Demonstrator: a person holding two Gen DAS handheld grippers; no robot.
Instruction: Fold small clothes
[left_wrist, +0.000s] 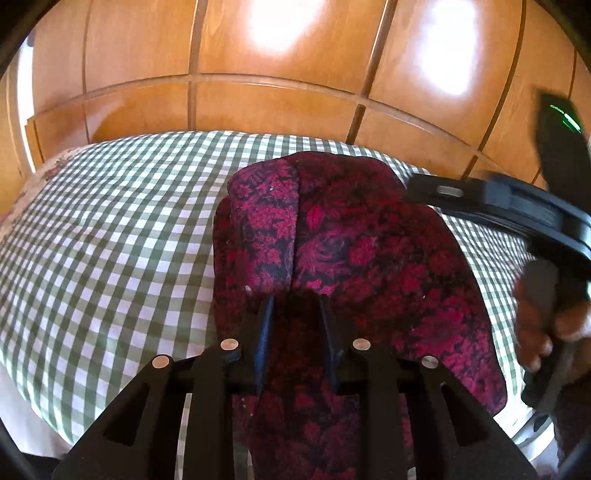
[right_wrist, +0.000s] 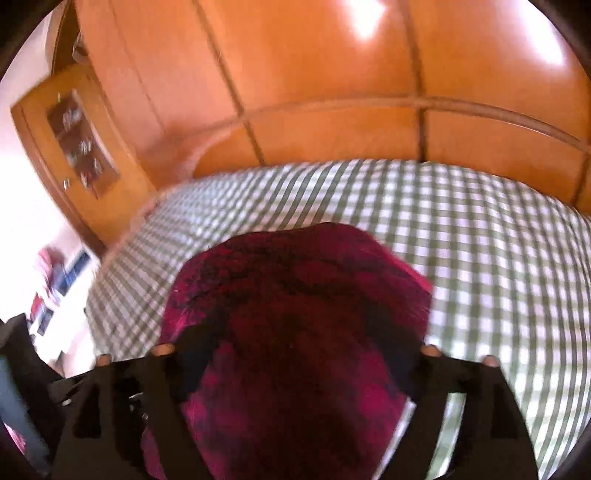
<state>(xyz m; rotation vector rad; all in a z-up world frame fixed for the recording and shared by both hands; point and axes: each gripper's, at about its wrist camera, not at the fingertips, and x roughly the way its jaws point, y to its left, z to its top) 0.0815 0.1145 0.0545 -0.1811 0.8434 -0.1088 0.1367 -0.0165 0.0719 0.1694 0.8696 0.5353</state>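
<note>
Garment (left_wrist: 354, 251) on checked bed (left_wrist: 110, 229), one flap folded over; left tongs (left_wrist: 295, 314) pinch its near edge, right tongs (right_wrist: 299, 373) spread wide, empty; further folds remain.

Left gripper (left_wrist: 295, 306) pinches red patterned garment (left_wrist: 351, 240) on checked bedcover (left_wrist: 110, 221).

- Home bedroom.
- Bed (left_wrist: 110, 229) under a green-and-white checked cover fills most of both views.
- Glossy wooden wardrobe doors (left_wrist: 288, 48) run wall-to-wall behind the bed's far edge.
- Floral pillow (left_wrist: 48, 166) at the bed's far left corner.
- Small wooden cabinet (right_wrist: 74, 147) with glass front and trinkets, beyond the bed's left corner, blurred.
</note>
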